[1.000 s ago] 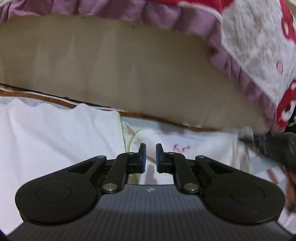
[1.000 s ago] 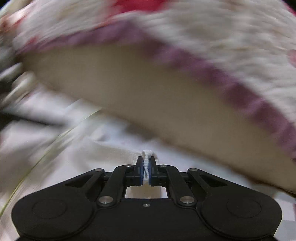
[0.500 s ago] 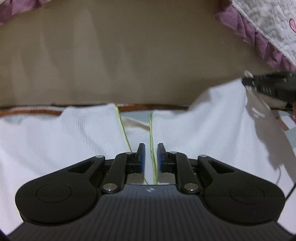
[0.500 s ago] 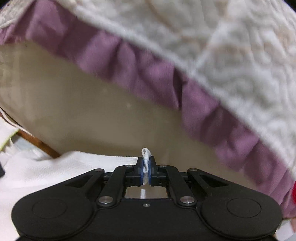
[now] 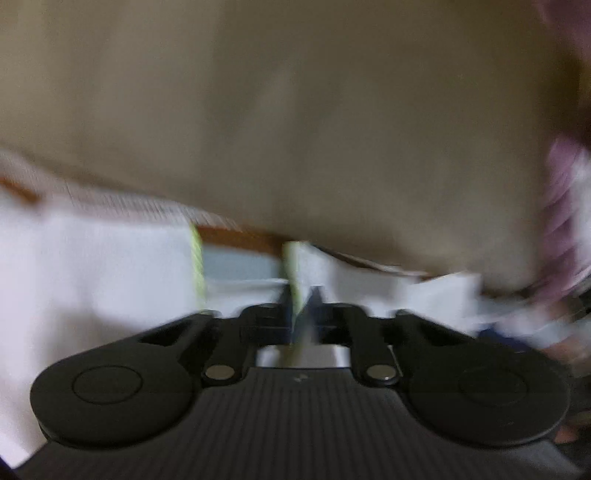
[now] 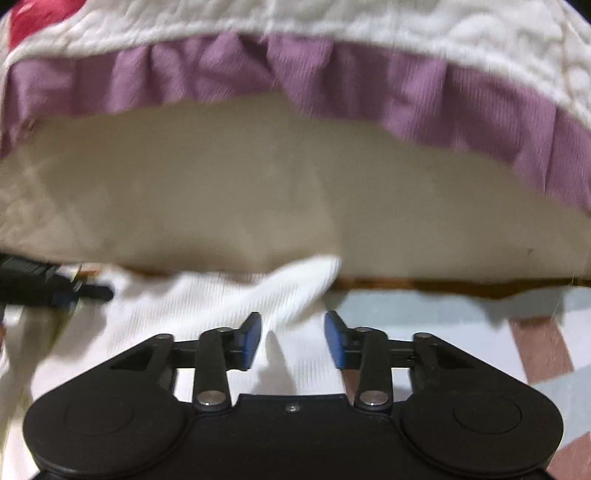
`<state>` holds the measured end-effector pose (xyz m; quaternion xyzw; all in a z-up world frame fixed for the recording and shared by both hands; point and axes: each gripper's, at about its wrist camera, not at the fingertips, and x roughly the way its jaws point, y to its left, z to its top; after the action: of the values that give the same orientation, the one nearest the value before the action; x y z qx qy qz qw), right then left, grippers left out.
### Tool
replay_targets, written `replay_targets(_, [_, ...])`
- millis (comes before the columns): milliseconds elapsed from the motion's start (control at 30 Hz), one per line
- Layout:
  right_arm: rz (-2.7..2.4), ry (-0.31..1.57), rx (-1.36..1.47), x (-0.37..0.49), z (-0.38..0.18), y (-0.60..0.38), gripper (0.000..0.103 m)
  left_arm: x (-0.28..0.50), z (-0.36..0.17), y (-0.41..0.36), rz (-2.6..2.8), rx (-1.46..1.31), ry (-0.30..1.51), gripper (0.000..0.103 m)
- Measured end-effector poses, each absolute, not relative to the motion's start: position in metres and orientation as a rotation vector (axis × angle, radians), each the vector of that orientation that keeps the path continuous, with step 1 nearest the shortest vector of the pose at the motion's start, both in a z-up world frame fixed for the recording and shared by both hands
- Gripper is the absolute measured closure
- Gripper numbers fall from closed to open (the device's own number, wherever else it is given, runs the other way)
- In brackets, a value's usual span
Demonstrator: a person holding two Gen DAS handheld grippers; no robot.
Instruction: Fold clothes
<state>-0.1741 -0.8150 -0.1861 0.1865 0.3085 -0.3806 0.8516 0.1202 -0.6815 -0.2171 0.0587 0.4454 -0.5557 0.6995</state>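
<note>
A white ribbed garment [image 5: 92, 266] with a yellow-green trim [image 5: 197, 258] lies spread on the floor against the bed's side. The left wrist view is blurred. In it my left gripper [image 5: 300, 306] is shut on a trimmed edge of the garment, and the green seam runs up between its fingers. In the right wrist view the same white garment [image 6: 207, 306] lies under my right gripper [image 6: 293, 338]. Its jaws are opening, the blue pads [image 6: 251, 336] stand apart, and the cloth below them is not pressed. My left gripper [image 6: 44, 286] shows dark at the left edge.
A beige bed side [image 6: 295, 192] rises just behind the garment. A purple ruffle [image 6: 424, 88] and a white quilt [image 6: 406, 18] hang over it. A brown strip [image 6: 443, 286] runs along its foot. A grey and pink checked mat [image 6: 480, 317] covers the floor to the right.
My right gripper has let go of the pinched white cloth and its jaws now stand apart. My left gripper has closed on the green-trimmed edge and moved sideways, blurring its view.
</note>
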Motion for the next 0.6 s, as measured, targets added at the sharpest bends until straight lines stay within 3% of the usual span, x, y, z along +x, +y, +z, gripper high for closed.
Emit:
replay_targets(33, [-0.803, 0.661, 0.376, -0.173, -0.190, -0.814, 0.048, 0.114, -0.214, -0.684, -1.236, 0.175, 0.927, 0.100])
replay_targets(200, [-0.809, 0.634, 0.450, -0.197, -0.212, -0.827, 0.046, 0.095, -0.206, -0.680, -1.145, 0.250, 0.649, 0.100])
replay_targets(367, [-0.857, 0.614, 0.362, -0.192, -0.227, -0.838, 0.046, 0.100, -0.218, -0.678, -0.972, 0.226, 0.705, 0.093])
replay_targets(433, [-0.892, 0.621, 0.347, -0.182, -0.226, -0.847, 0.046, 0.100, -0.212, -0.670, -0.996, 0.213, 0.722, 0.066])
replay_targets(500, [-0.941, 0.639, 0.333, -0.174, -0.223, -0.855, 0.046, 0.100, -0.201, -0.658, -1.040, 0.193, 0.723, 0.053])
replay_targets(567, [-1.020, 0.670, 0.270, -0.166, -0.220, -0.857, 0.047, 0.100, -0.190, -0.645, -1.080, 0.180, 0.721, 0.050])
replay_targets(600, [-1.090, 0.693, 0.209, -0.161, -0.216, -0.855, 0.054, 0.100, -0.184, -0.635, -1.090, 0.188, 0.714, 0.050])
